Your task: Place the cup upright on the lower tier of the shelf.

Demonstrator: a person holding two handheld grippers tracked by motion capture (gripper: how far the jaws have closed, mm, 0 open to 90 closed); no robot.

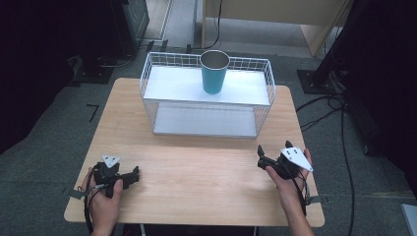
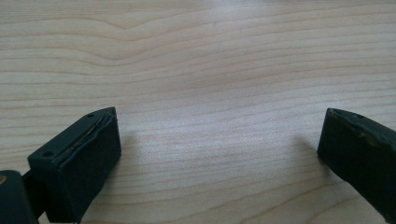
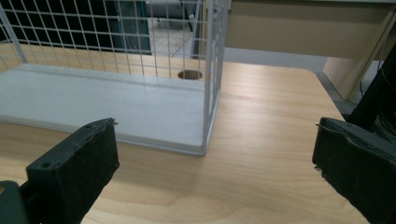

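Note:
A teal cup (image 1: pixel 214 73) stands upright on the upper shelf of a white wire rack (image 1: pixel 172 83) at the far side of the wooden table (image 1: pixel 196 172). My left gripper (image 1: pixel 132 175) rests low at the near left of the table, open, with bare wood (image 2: pixel 210 56) between its jaws (image 2: pixel 219 126). My right gripper (image 1: pixel 260 157) is at the near right, also open and holding nothing. In the right gripper view it (image 3: pixel 215 135) faces the rack's lower shelf (image 3: pixel 93 100) and the right corner post (image 3: pixel 210 93).
A cable hole (image 3: pixel 190 74) sits in the tabletop behind the rack. Black stands and cables (image 1: pixel 324 105) lie on the floor to the right. A light wooden desk (image 1: pixel 275 12) stands behind the table. Bare wood stretches between the grippers and the rack.

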